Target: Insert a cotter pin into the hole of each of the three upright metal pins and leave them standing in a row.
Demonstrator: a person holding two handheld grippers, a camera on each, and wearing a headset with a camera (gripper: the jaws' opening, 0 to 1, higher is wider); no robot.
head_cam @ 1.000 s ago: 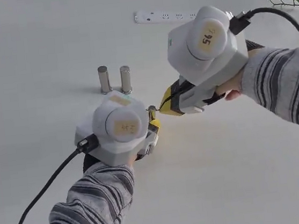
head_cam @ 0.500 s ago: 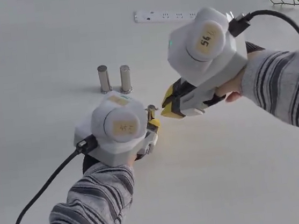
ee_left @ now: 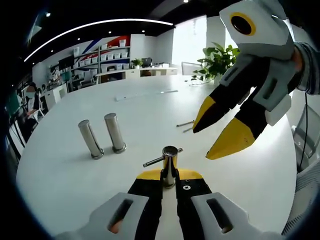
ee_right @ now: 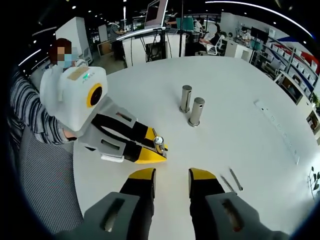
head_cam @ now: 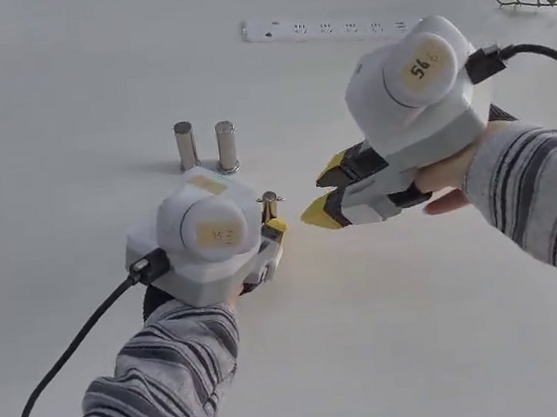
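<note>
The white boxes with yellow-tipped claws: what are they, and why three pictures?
They are hand-held grippers, one in each of a person's hands; there is no robot arm. One picture comes from a camera on the person's head; the two round ones from a camera on each gripper. The left gripper has its fingers shut on an upright metal pin with a thin cotter pin through its top. The right gripper is open beside it, holding nothing. On the white table stand two more metal pins, and two spare cotter pins lie loose.
</note>
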